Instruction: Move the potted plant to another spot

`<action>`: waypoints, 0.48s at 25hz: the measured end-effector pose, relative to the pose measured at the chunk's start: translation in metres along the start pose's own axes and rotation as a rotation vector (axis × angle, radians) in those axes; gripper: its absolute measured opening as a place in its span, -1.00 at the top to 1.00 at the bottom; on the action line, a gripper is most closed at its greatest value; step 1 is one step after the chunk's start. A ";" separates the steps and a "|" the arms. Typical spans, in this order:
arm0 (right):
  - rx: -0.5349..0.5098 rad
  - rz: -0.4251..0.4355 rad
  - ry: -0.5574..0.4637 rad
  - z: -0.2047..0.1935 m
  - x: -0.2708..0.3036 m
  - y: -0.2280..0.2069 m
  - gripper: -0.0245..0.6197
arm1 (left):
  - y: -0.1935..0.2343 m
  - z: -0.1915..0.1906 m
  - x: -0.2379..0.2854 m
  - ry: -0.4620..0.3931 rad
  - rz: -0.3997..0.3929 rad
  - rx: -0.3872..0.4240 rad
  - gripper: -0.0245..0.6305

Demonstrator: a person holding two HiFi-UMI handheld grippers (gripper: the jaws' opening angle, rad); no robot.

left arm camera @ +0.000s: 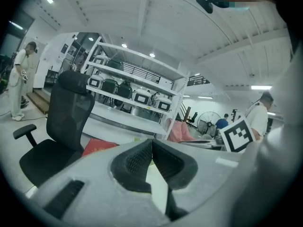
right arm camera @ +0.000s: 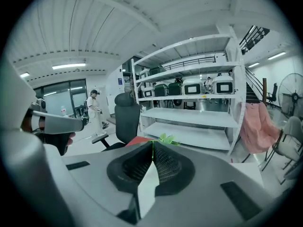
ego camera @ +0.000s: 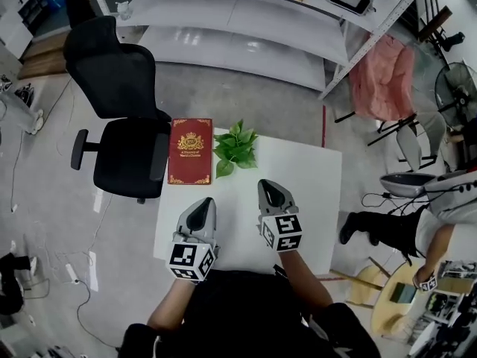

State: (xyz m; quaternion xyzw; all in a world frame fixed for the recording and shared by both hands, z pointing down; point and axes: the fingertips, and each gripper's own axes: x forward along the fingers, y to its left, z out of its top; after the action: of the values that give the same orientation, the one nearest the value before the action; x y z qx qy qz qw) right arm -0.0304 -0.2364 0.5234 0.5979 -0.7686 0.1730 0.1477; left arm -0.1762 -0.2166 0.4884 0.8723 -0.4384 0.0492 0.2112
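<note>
A small green potted plant (ego camera: pixel 235 149) stands near the far edge of the white table (ego camera: pixel 313 200), just right of a red book (ego camera: pixel 190 151). My left gripper (ego camera: pixel 201 209) hovers over the near left part of the table, jaws shut on nothing. My right gripper (ego camera: pixel 269 192) is beside it, a little farther forward, also shut and empty, roughly a hand's width short of the plant. In the right gripper view the plant's leaves (right arm camera: pixel 166 138) peek over the shut jaws. The left gripper view shows the red book (left arm camera: pixel 98 146) past its jaws.
A black office chair (ego camera: pixel 123 121) stands against the table's left side. White shelving (ego camera: pixel 238 21) runs along the back. A pink cloth on a rack (ego camera: pixel 384 77) and a fan (ego camera: pixel 456 88) are to the right. A seated person (ego camera: pixel 417 218) is at right.
</note>
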 end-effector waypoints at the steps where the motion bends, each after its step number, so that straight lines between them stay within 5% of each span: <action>1: 0.011 -0.007 -0.015 0.001 -0.010 -0.001 0.89 | -0.006 0.001 -0.003 -0.006 0.003 0.007 0.87; 12: 0.076 0.033 -0.107 0.001 -0.095 0.012 0.89 | -0.052 0.002 -0.034 -0.053 0.042 0.058 0.87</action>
State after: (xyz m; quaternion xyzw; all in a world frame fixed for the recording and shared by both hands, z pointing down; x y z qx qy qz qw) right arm -0.0190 -0.1519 0.4797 0.5986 -0.7781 0.1723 0.0809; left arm -0.1563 -0.1651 0.4605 0.8697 -0.4604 0.0430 0.1728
